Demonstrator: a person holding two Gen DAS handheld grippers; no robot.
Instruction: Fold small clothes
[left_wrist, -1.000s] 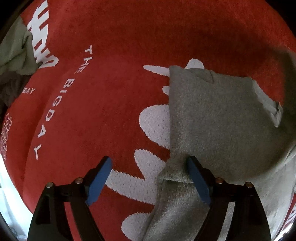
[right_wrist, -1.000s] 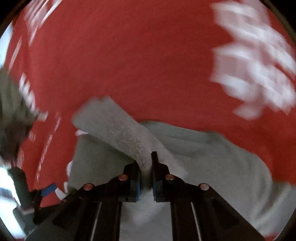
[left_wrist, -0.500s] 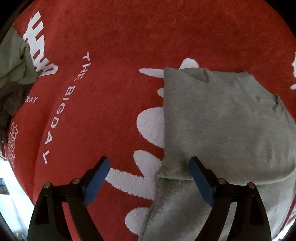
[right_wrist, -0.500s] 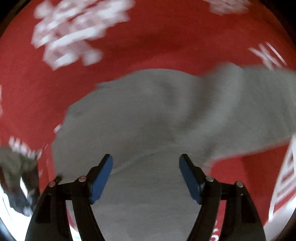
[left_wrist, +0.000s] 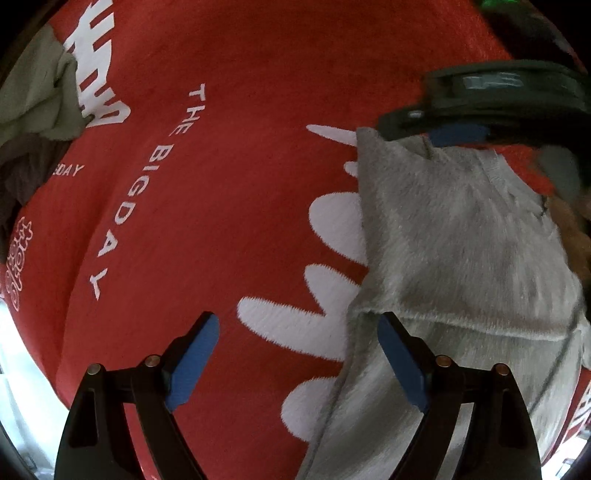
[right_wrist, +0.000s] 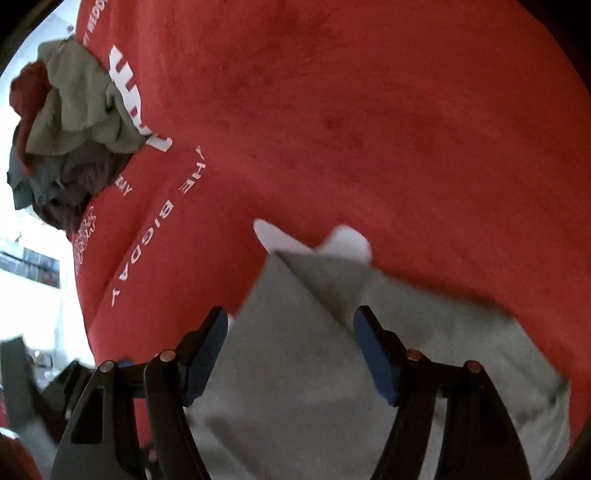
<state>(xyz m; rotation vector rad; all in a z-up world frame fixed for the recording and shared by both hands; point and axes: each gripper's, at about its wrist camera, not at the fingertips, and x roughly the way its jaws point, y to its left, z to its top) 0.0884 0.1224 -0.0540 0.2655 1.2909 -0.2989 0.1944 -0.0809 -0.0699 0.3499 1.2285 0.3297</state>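
A grey fleece garment (left_wrist: 458, 258) lies partly folded on a red blanket (left_wrist: 240, 166) with white lettering. My left gripper (left_wrist: 299, 336) is open and empty, low over the garment's left edge, its right finger above the cloth. In the left wrist view my right gripper (left_wrist: 458, 133) shows at the garment's far corner. In the right wrist view the right gripper (right_wrist: 290, 332) is open over the same garment (right_wrist: 332, 369), with a folded flap running between its fingers. It holds nothing.
A heap of unfolded clothes, olive, dark red and grey, (right_wrist: 70, 136) lies at the blanket's far left edge; it also shows in the left wrist view (left_wrist: 33, 110). The blanket (right_wrist: 369, 110) stretches bare beyond the garment. A bright floor lies past its left edge.
My right gripper let go of the grey flap, opened, and swung round to the garment's far corner. The flap now lies flat. My left gripper stayed open in place.
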